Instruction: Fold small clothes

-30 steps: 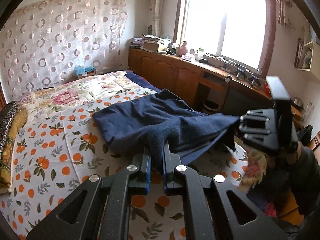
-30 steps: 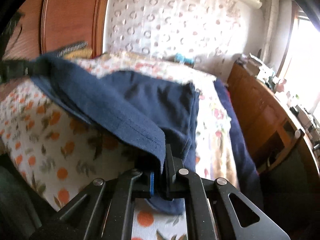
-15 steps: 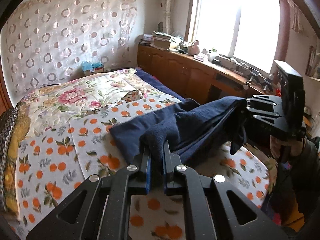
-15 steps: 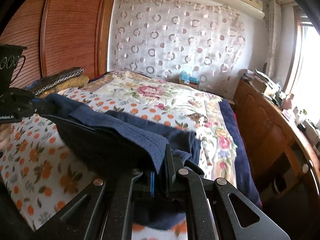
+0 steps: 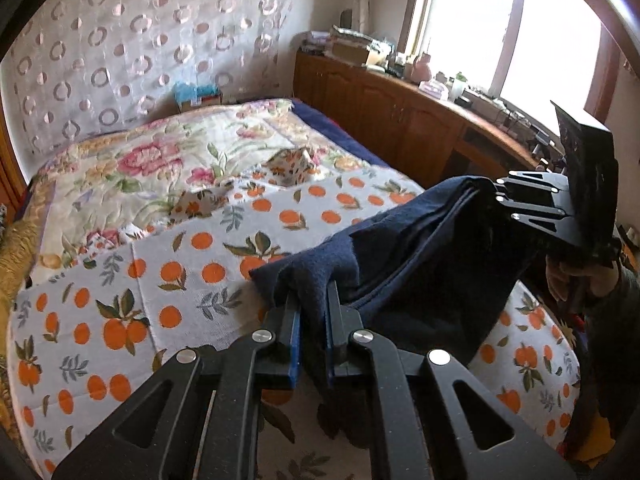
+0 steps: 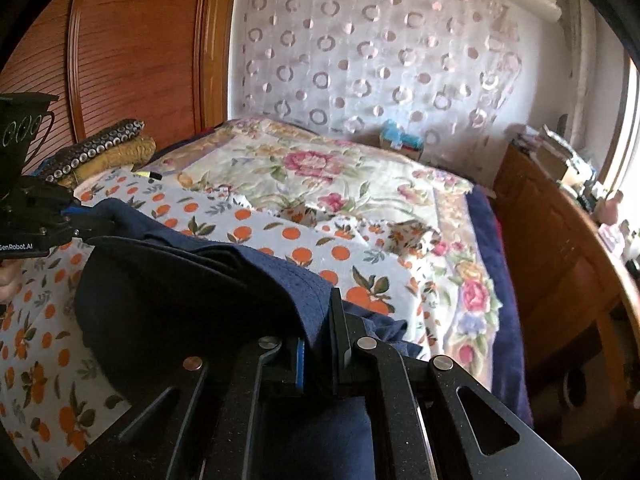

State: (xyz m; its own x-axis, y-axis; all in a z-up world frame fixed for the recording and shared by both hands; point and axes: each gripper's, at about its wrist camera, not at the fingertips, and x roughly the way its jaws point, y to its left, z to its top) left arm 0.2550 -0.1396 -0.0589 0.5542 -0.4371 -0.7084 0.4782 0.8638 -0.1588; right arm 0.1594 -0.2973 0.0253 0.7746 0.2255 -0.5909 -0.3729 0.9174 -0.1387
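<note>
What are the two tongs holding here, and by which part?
Both hold the navy garment: left tongs pinch a bunched edge, right tongs pinch a stitched hem.

Bright daylight from blown-out window; fisheye-bent, dark-vignetted edges; mild blur

On my left claw, seen from the right wrist camera, white lettering along the black body reads "GenRobot.AI", its first letter cut off at the picture's edge. I can read no other text anywhere, in either view.
</note>
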